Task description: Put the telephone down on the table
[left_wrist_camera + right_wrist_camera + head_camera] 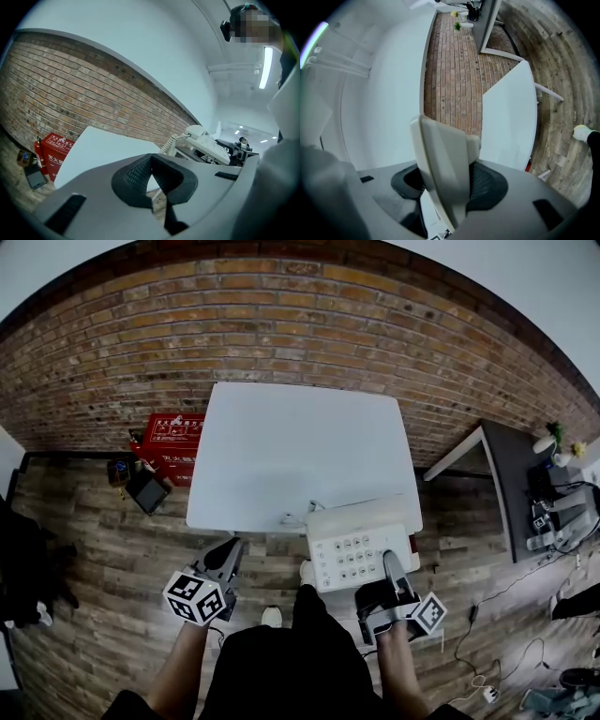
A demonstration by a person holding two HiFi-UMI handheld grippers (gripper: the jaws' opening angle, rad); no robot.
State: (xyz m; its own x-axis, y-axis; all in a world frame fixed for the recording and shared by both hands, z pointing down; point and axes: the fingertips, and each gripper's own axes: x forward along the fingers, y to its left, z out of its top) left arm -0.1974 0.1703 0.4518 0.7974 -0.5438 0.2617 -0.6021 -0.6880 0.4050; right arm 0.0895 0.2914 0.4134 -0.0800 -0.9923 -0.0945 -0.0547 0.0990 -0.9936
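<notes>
Bright, even indoor light is filling all views. A ceiling strip light (267, 68) is glaring in the left gripper view. The white table (281, 456) is washing out, almost shadowless. Fisheye distortion is bending the brick wall (281, 324) and blackening the corners (heavy vignetting). The telephone (440, 164), close to the lens, is appearing soft.

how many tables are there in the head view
2. A white table stands in the middle by the brick wall; a dark table stands at the picture's right edge. More may lie outside the picture.
</notes>
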